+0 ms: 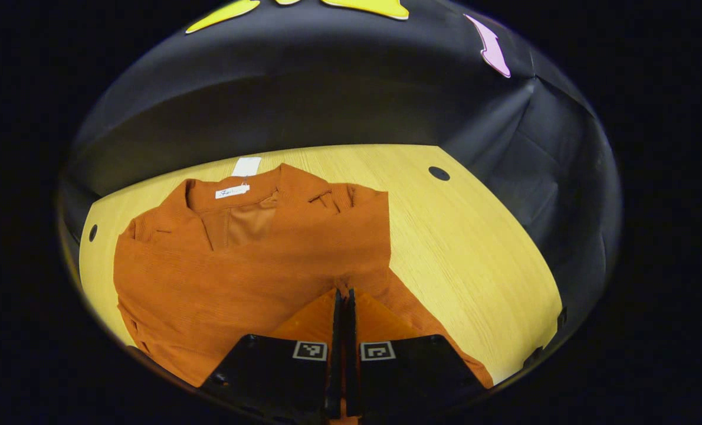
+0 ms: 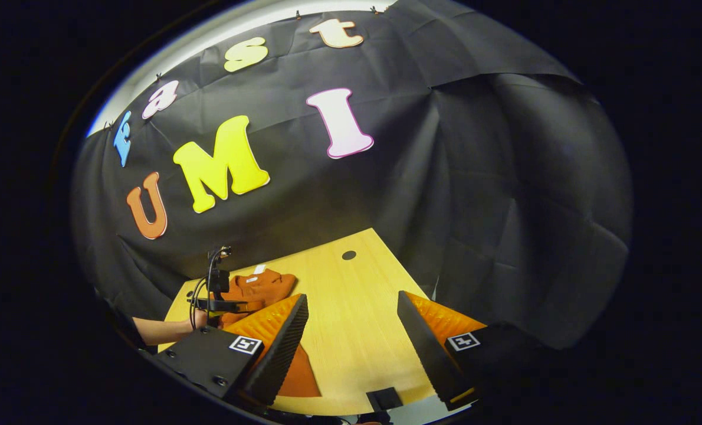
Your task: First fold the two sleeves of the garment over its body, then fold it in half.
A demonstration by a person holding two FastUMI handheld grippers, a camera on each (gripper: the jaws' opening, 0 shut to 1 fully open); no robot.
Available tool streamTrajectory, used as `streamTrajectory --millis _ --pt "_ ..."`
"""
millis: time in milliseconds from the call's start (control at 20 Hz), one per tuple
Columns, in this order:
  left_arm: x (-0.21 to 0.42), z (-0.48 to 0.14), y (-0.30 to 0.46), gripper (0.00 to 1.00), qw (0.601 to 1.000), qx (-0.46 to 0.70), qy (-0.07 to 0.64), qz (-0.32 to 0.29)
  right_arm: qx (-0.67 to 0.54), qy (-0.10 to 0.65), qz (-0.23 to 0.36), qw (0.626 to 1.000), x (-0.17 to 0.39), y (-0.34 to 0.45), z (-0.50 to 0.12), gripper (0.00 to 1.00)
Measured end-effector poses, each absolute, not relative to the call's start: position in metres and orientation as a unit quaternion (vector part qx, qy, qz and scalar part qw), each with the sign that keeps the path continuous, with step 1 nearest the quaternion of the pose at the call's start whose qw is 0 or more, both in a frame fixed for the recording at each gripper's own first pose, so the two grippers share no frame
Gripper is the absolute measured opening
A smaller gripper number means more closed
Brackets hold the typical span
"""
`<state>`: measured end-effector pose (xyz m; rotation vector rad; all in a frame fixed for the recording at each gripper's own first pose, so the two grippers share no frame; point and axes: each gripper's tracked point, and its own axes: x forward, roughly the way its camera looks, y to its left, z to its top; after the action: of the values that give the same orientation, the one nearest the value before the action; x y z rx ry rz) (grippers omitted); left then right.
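The orange garment (image 1: pixel 251 254) lies on the wooden surface (image 1: pixel 475 236), collar toward the top of the left gripper view, body spread across the centre and lower left. The left gripper (image 1: pixel 343 307) sits at the lower centre, fingers pressed together, seemingly pinching a fold of cloth, probably a sleeve being carried over the body. The right gripper (image 2: pixel 351 330) hangs spread above bare wood at the bottom of its view. Judging by this, sleeve folding is in hand; next comes laying this sleeve flat and letting go.
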<state>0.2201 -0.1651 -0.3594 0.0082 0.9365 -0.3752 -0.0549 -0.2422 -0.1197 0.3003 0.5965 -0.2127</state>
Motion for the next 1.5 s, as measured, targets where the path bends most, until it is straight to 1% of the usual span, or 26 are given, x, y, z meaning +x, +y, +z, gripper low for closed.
streamTrajectory --millis 50,100,150,200,250,300,350,500,550,600,650,700,750,800,850,900,950,1000,1050,1250,1400,1450,1500 --pt "0.197 -0.384 -0.159 0.12 0.876 0.005 0.447 -0.181 0.147 0.295 -0.104 0.938 -0.056 -0.241 -0.121 0.98" --pt "0.213 -0.375 -0.169 0.13 0.875 0.003 0.449 -0.183 0.149 0.298 -0.101 0.938 -0.056 -0.238 -0.122 0.98" --pt "0.212 -0.371 -0.173 0.18 0.872 -0.007 0.452 -0.188 0.149 0.298 -0.098 0.938 -0.055 -0.235 -0.123 0.98" --pt "0.208 -0.37 -0.176 0.37 0.871 -0.015 0.453 -0.191 0.142 0.298 -0.093 0.939 -0.054 -0.231 -0.124 0.98" --pt "0.207 -0.367 -0.175 0.53 0.874 -0.016 0.448 -0.189 0.132 0.298 -0.085 0.942 -0.052 -0.226 -0.126 0.98" --pt "0.207 -0.363 -0.171 0.69 0.878 -0.011 0.441 -0.185 0.123 0.297 -0.077 0.944 -0.048 -0.221 -0.126 0.94" --pt "0.204 -0.358 -0.165 0.77 0.883 -0.003 0.434 -0.179 0.117 0.296 -0.068 0.945 -0.044 -0.214 -0.125 0.98" --pt "0.192 -0.328 -0.149 0.81 0.902 -0.001 0.399 -0.164 0.103 0.291 -0.03 0.951 -0.027 -0.188 -0.127 0.98" --pt "0.187 -0.314 -0.143 0.84 0.909 0.0 0.385 -0.157 0.099 0.29 -0.015 0.952 -0.021 -0.179 -0.129 0.98" --pt "0.18 -0.3 -0.135 0.95 0.915 0.001 0.373 -0.15 0.096 0.288 0.001 0.953 -0.016 -0.168 -0.129 0.98" --pt "0.172 -0.286 -0.127 0.88 0.921 -0.001 0.36 -0.146 0.092 0.284 0.016 0.954 -0.01 -0.158 -0.13 0.98" --pt "0.164 -0.271 -0.12 0.89 0.927 -0.002 0.348 -0.141 0.088 0.28 0.029 0.956 -0.004 -0.147 -0.13 0.98" --pt "0.158 -0.258 -0.11 0.88 0.933 0.0 0.334 -0.135 0.085 0.275 0.043 0.957 0.001 -0.136 -0.13 0.94" --pt "0.148 -0.245 -0.1 0.88 0.937 0.001 0.324 -0.129 0.08 0.273 0.059 0.957 0.005 -0.123 -0.13 0.94" --pt "0.136 -0.23 -0.089 0.88 0.942 0.001 0.313 -0.122 0.073 0.271 0.072 0.957 0.01 -0.111 -0.131 0.98" --pt "0.126 -0.219 -0.079 0.88 0.946 -0.002 0.303 -0.116 0.063 0.27 0.079 0.958 0.014 -0.1 -0.131 0.94" --pt "0.115 -0.21 -0.068 0.88 0.95 -0.006 0.292 -0.109 0.054 0.268 0.083 0.958 0.017 -0.09 -0.134 0.98" --pt "0.106 -0.199 -0.055 0.88 0.955 -0.004 0.28 -0.098 0.048 0.267 0.087 0.958 0.018 -0.08 -0.133 0.94" --pt "0.096 -0.19 -0.04 0.88 0.959 0.001 0.268 -0.088 0.041 0.265 0.091 0.959 0.019 -0.069 -0.131 0.98" --pt "0.056 -0.173 0.009 0.89 0.967 0.027 0.244 -0.071 0.024 0.27 0.101 0.957 0.011 -0.022 -0.135 0.98" --pt "0.029 -0.167 0.04 0.89 0.969 0.038 0.235 -0.066 0.015 0.285 0.096 0.954 -0.003 0.0 -0.145 0.98" --pt "0.025 -0.163 0.05 0.91 0.971 0.041 0.227 -0.062 0.012 0.289 0.093 0.953 -0.008 0.006 -0.147 0.94" --pt "0.019 -0.163 0.062 0.91 0.972 0.039 0.225 -0.057 0.008 0.291 0.091 0.952 -0.013 0.012 -0.148 0.98"
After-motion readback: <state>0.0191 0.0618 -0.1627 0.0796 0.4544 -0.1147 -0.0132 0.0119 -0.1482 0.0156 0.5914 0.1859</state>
